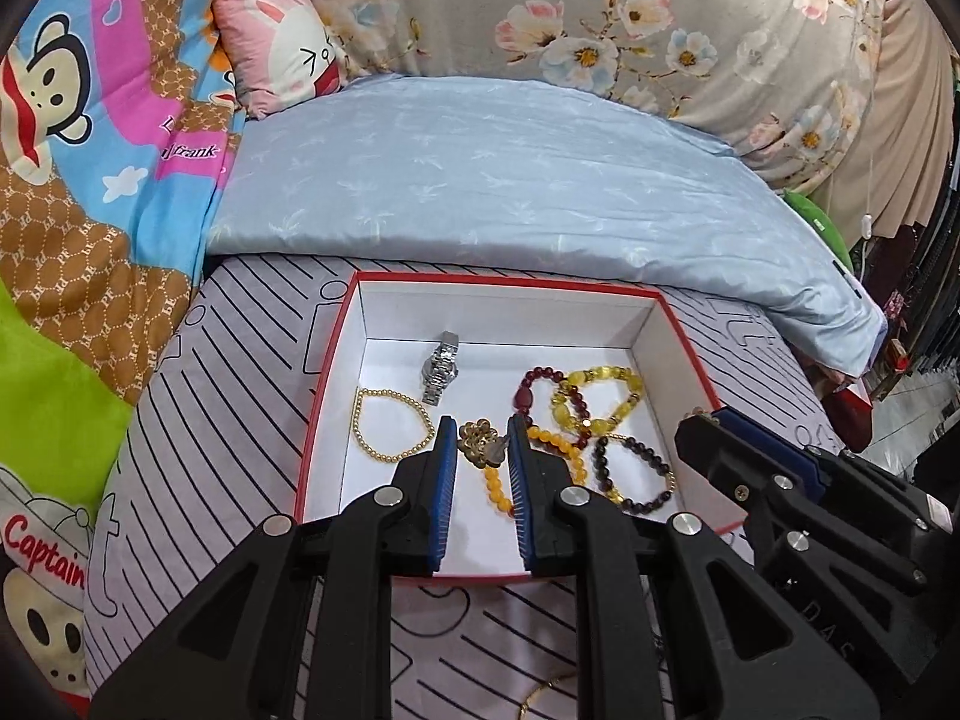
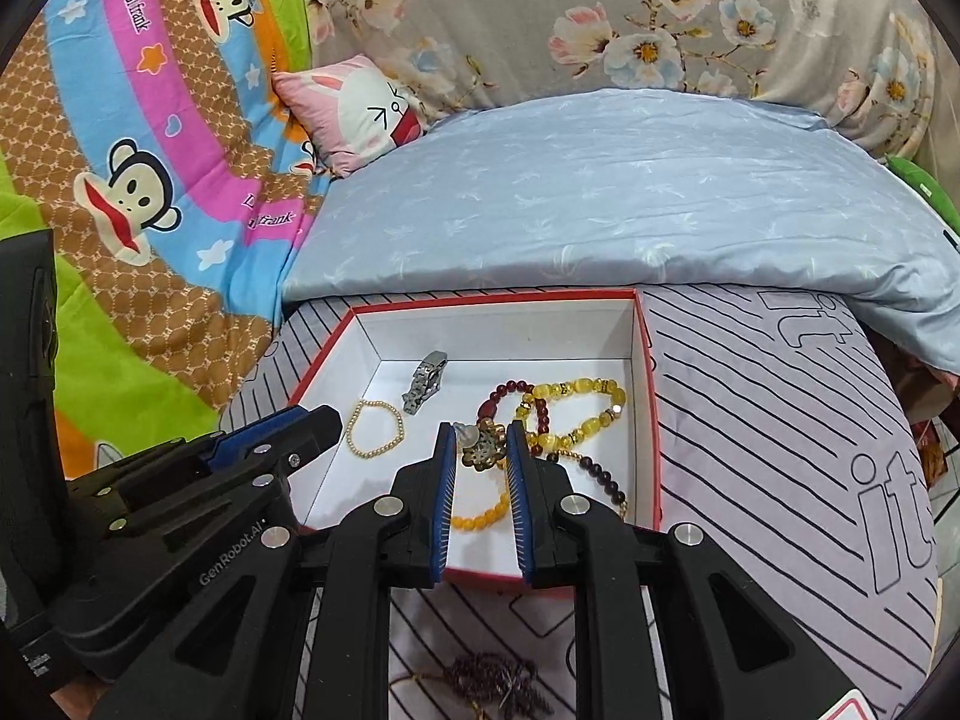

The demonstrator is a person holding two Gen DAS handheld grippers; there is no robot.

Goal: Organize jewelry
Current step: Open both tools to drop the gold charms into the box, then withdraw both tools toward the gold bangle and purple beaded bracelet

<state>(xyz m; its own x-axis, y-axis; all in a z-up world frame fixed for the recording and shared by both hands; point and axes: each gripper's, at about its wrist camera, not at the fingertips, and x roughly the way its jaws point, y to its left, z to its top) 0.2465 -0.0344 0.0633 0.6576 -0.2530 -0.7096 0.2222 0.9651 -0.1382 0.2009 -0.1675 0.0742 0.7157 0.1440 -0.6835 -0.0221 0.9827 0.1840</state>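
Observation:
A red box with a white inside (image 1: 336, 372) (image 2: 651, 396) lies on the striped sheet. It holds a silver watch (image 1: 440, 367) (image 2: 425, 383), a gold bead bracelet (image 1: 393, 425) (image 2: 375, 427), a brass charm (image 1: 477, 441) (image 2: 483, 450), and orange (image 1: 501, 489), yellow (image 1: 600, 396) (image 2: 576, 414), red (image 1: 528, 387) and dark (image 1: 636, 474) bead bracelets. My left gripper (image 1: 482, 429) is open above the charm, holding nothing. My right gripper (image 2: 478, 432) is open above the same charm, also empty. A dark beaded piece (image 2: 498, 675) lies on the sheet outside the box, under the right gripper.
A pale blue quilt (image 1: 480, 180) lies behind the box, with a floral pillow (image 1: 600, 18) and a pink cushion (image 1: 282, 48) behind it. A cartoon monkey blanket (image 1: 90, 150) rises on the left. A thin gold chain (image 1: 540, 693) lies on the sheet near the front.

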